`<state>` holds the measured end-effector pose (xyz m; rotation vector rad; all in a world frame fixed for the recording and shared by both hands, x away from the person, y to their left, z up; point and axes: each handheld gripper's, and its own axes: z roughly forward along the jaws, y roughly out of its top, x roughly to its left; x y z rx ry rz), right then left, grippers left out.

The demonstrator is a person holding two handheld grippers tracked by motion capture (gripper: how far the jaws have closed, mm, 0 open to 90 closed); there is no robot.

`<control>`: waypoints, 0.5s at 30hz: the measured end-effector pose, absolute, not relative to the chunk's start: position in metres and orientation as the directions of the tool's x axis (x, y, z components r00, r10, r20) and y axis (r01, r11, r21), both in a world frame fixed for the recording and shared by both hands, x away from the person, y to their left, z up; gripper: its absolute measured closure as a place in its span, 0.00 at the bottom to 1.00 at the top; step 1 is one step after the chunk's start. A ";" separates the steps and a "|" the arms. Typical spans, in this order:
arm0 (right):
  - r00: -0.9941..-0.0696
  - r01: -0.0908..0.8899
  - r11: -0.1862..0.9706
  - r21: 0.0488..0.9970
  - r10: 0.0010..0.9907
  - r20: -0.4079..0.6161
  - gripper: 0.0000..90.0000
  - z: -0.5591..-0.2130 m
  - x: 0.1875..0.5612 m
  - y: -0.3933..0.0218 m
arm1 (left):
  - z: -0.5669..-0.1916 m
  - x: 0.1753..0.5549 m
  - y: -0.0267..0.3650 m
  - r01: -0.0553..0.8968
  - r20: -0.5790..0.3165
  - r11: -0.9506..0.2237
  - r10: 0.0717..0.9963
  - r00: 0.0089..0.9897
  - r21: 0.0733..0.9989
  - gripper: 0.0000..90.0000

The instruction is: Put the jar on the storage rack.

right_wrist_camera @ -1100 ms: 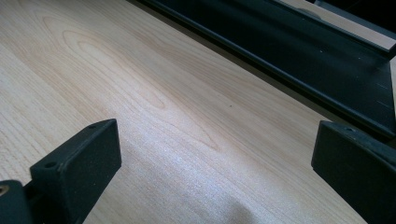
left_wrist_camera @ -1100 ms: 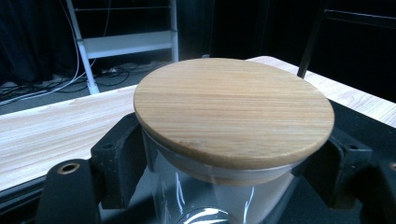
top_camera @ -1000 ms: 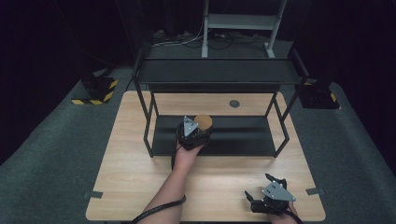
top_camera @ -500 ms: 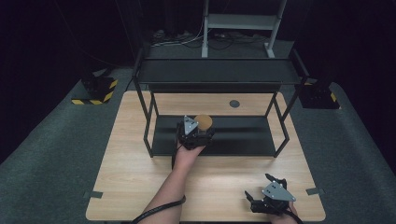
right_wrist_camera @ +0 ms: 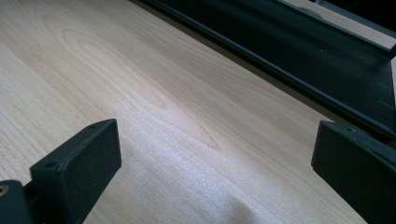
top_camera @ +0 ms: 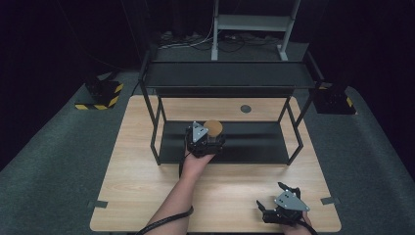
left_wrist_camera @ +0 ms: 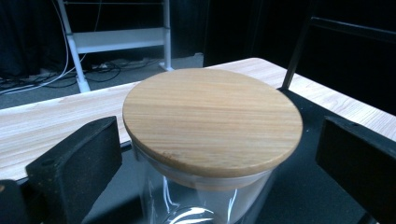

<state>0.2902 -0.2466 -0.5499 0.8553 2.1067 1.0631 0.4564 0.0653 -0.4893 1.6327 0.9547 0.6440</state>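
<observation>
- On the lower black shelf of the metal rack (top_camera: 254, 142), the clear glass jar with a round wooden lid (left_wrist_camera: 212, 119) stands between your left gripper's (top_camera: 208, 142) jaws, which have just spread apart, clear of the glass.
- The placing looks done; next, draw straight back so neither jaw clips the jar.
- The rack's upper shelf (top_camera: 225, 76) overhangs, so keep low.
- Your right gripper (top_camera: 284, 208) rests on the pale wooden table (top_camera: 147, 196), jaws wide and empty.

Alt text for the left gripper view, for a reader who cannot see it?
A clear glass jar with a round wooden lid stands on a black shelf between the left gripper's two open black fingers, which have just been opening and do not touch it. Behind it runs a pale wooden table.
</observation>
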 end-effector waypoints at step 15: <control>-0.599 0.265 0.471 0.841 0.764 -0.240 0.01 -0.550 0.290 -0.246 | -0.486 0.448 0.073 0.265 -0.059 -0.099 0.846 0.530 0.959 0.01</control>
